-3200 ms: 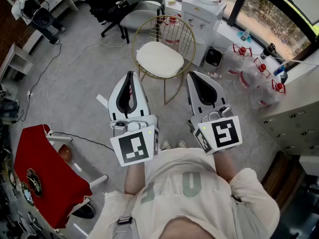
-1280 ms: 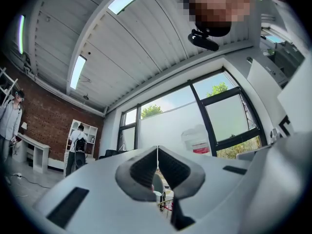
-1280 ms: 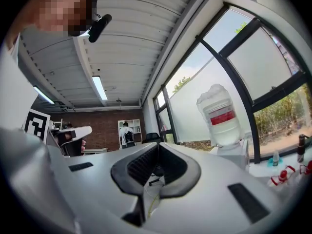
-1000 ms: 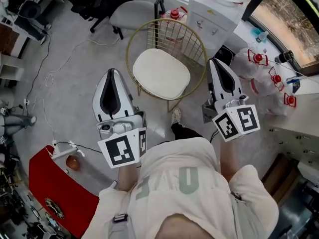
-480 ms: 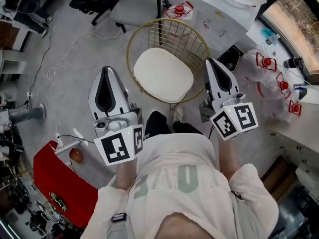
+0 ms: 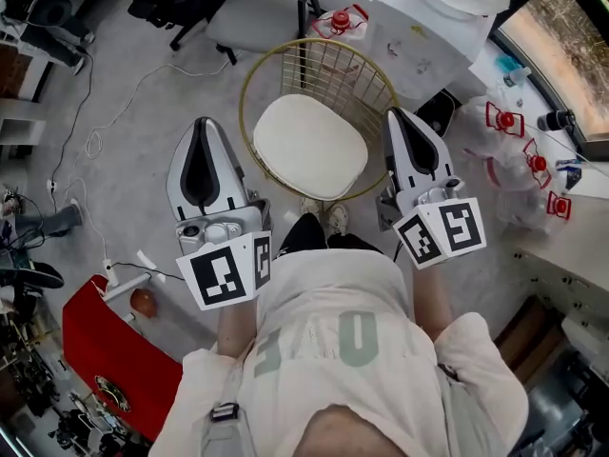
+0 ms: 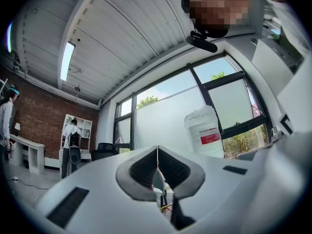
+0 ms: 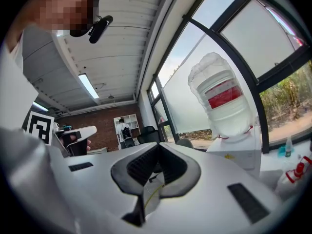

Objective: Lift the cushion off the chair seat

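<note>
My left claw (image 6: 202, 125) is shut tight. In the left gripper view that claw (image 7: 157, 148) shows its two dark pads meeting in a thin seam with nothing between them. My right claw (image 6: 395, 114) is the same, and in the right gripper view the claw (image 8: 157, 146) has its pads pressed together and holds nothing. I hold both roughly level in front of my chest, with the marker cubes toward me.

The cream oval cushion (image 6: 309, 147) lies flat on the seat of the round gold wire chair (image 6: 354, 65), filling the space inside the gold rim. In the head view it sits between my two claws. The left claw is just off the chair's left rim, and the right claw is in line with its right rim, near the wire back. Neither claw touches the cushion.

Beyond the chair a white water dispenser (image 8: 234, 152) stands by the tall windows, topped by a big clear bottle (image 8: 222, 99) with a red label. A grey office chair (image 6: 252, 17) stands on the grey floor (image 6: 124, 141) past the left claw, and a red cloth (image 6: 100, 350) lies low on my left.
</note>
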A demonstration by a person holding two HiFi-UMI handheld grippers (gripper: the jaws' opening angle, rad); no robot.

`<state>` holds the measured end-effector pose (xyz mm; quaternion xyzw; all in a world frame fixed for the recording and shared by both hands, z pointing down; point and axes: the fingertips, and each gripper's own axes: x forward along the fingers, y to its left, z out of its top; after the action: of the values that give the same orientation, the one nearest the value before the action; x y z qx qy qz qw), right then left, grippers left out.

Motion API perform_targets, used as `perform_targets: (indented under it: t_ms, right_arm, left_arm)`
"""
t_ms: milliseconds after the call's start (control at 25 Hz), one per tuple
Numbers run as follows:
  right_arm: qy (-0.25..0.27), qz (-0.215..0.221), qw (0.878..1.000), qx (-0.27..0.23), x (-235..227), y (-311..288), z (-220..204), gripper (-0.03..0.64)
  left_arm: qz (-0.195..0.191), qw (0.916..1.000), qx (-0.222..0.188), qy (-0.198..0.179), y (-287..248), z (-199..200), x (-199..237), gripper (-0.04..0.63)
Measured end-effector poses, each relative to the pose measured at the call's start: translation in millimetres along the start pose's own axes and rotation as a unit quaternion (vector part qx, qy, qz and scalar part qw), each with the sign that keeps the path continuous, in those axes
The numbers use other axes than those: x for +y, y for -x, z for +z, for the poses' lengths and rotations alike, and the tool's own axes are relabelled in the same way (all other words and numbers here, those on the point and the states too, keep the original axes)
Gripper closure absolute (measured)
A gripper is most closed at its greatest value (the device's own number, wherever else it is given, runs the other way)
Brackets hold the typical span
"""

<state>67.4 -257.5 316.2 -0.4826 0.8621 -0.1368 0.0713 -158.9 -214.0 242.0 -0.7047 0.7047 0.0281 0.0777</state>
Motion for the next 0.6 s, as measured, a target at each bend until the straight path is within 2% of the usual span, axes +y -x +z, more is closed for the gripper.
perform_targets:
  t_ms: [240,480,600]
  right_arm:
    - [-0.008,-0.016,1.0,-0.009,-2,-6,7,0.598]
    - [-0.023,-0.032,0.999,0.002,-7,-11,-4,0.598]
    - [-0.034,-0.029,0.999,-0.006,-7,-13,-7,0.598]
  left_arm:
    - [-0.023,0.9997,-0.001,-0.003,-14,3,-1,0.58]
    - [-0.028,0.999,0.019,0.031,-25,-14,7,0.58]
    - [-0.039,0.9972,0.044,0.046,-29,-33,5,0.58]
